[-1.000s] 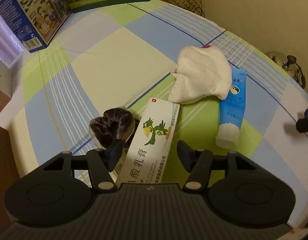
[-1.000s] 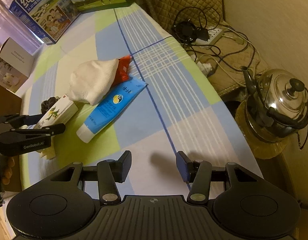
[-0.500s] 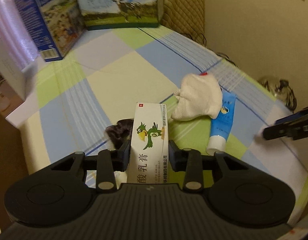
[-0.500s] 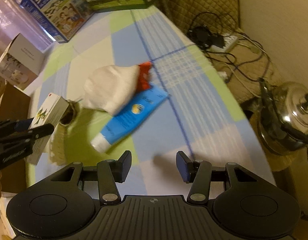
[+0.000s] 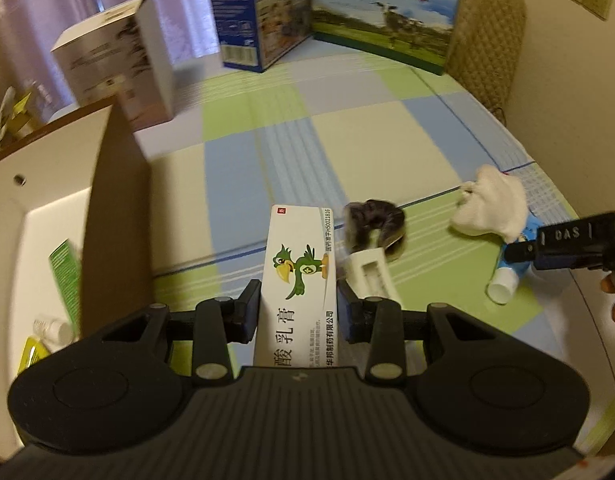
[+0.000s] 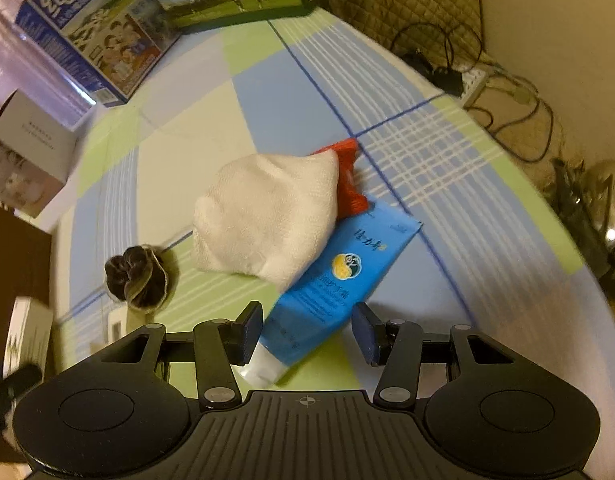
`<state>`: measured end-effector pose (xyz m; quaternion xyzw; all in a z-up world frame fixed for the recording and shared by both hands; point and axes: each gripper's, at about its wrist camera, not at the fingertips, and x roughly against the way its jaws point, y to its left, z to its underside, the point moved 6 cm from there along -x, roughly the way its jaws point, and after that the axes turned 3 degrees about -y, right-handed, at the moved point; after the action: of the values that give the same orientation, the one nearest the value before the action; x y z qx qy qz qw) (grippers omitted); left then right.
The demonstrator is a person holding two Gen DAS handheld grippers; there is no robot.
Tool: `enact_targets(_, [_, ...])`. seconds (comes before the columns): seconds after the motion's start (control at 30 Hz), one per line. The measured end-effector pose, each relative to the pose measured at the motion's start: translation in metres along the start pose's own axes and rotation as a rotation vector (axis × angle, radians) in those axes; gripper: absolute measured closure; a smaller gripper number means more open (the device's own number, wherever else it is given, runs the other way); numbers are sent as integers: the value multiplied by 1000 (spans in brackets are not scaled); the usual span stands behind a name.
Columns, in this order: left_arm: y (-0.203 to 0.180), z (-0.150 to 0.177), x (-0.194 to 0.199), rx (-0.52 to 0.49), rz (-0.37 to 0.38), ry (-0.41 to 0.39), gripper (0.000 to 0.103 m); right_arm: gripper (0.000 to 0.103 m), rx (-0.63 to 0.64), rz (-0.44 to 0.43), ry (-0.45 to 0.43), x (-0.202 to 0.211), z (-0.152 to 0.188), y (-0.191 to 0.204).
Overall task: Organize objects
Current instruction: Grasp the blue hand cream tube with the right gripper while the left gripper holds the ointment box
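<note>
From my left gripper [image 5: 298,312] I see both pads pressed flat on the long sides of a white ointment carton [image 5: 297,280] with a green cartoon parrot; its near end is hidden behind the gripper body, so I cannot read the whole label. The carton is smooth card, long and rectangular, and it points away from me. Just beyond my right pad lies a small white plastic piece [image 5: 369,274], partly covered by the pad, and I cannot make out what it is. Past it sits a dark, crinkled velvet scrunchie [image 5: 375,222].

To the left of that tool stands a brown cardboard flap [image 5: 115,216], blurred; behind it, things are mostly cut off.

My right gripper [image 6: 307,334] has its jaws apart, one on each side of a glossy blue tube [image 6: 339,276], the pads not touching it. The tube's white cap [image 6: 261,368] lies nearest me, half hidden by the left finger. Ahead, a soft, nubbly white cloth [image 6: 267,220] overlaps the tube's far end, and it covers most of something red [image 6: 349,184] that I cannot identify. All rest on a checked cloth [image 6: 267,100] in blue, green and cream.
</note>
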<state>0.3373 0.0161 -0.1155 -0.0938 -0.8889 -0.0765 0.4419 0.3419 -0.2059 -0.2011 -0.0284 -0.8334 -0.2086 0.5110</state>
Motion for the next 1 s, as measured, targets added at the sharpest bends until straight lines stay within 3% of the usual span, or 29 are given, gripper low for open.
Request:
enact_targets(0.17, [4, 9, 6, 22, 3, 7, 70, 55, 72, 69, -2, -5, 2, 8])
enact_targets(0.27, [2, 12, 5, 24, 14, 13, 70, 65, 129, 99, 10, -3, 11, 9])
enact_targets(0.47, [1, 20, 3, 36, 20, 27, 70, 73, 196, 38, 40, 16, 34, -12])
enact_targets(0.7, [1, 45, -4, 55, 23, 95, 70, 74, 420, -26, 141, 49, 85, -33])
enact_targets(0.83, [-4, 68, -12, 53, 6, 160, 70, 74, 510, -7, 146, 60, 104, -38])
enact_targets(1.0, [-7, 91, -22, 46, -26, 217, 70, 71, 460, 6, 118, 62, 102, -41])
